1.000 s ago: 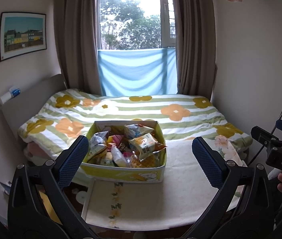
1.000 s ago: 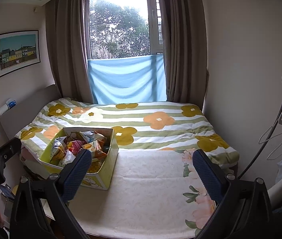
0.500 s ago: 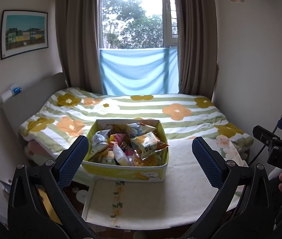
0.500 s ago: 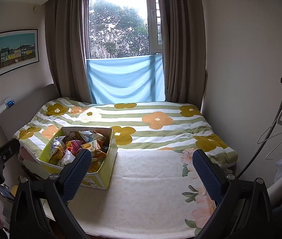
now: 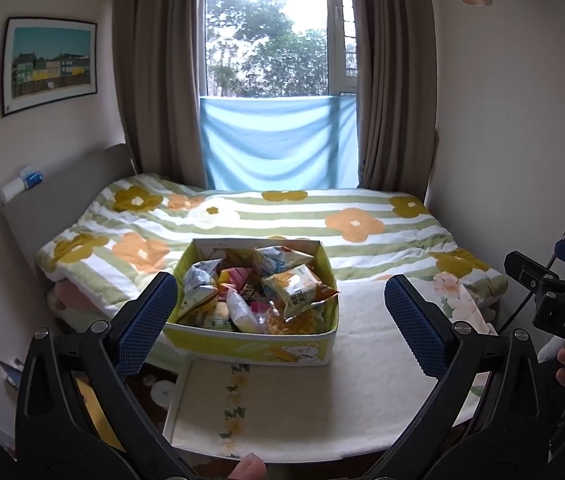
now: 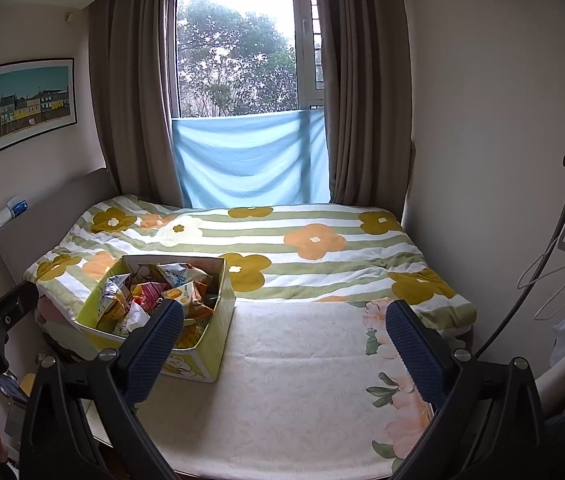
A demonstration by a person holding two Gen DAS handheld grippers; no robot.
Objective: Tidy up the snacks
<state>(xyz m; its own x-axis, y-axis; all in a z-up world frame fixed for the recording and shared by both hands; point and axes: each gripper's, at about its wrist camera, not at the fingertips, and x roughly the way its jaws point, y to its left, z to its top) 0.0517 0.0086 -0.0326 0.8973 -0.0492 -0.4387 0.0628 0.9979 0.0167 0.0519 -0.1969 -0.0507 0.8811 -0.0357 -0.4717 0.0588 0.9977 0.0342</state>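
Box (image 5: 250, 346) nearer now, long axis crosswise.

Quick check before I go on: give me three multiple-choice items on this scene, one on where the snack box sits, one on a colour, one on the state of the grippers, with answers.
1. Where does the snack box sit?
A. On the cream mat at the foot of the bed
B. On the headboard
C. On the window sill

2. What colour is the cloth hung across the lower window?
A. Red
B. Light blue
C. Black

3. What state are the left gripper and right gripper in?
A. Both shut on a snack
B. Left shut, right open
C. Both open and holding nothing

Answers: 1 A, the box rests on the cream mat near its left edge. 2 B, the cloth is pale blue. 3 C, each wrist view shows its fingers spread wide with nothing between them.
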